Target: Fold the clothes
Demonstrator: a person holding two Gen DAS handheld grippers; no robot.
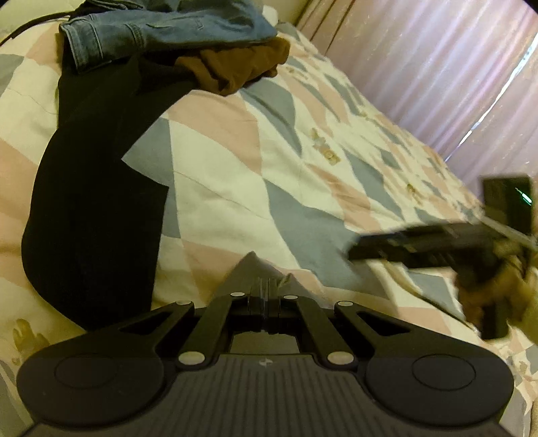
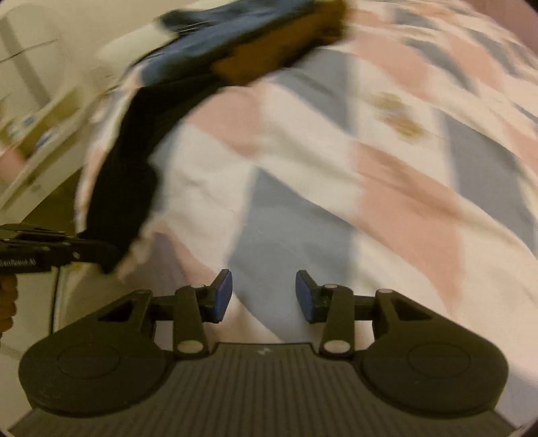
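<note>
Patchwork bedspread in pink, grey, cream; pale pleated curtains behind

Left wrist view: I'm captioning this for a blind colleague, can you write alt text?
The left claw, shut, hovers over a pink, grey and cream patchwork quilt. A long black garment lies at left, below blue denim jeans and a brown cloth.

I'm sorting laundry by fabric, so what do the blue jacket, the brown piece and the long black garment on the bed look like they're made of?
The blue jacket looks like denim: faded wash, stitched seams, a cuff. The brown piece seems a soft, matte knit or jersey, crumpling in loose folds. The black garment lies flat and matte, with no visible texture; its fabric cannot be told.
</note>
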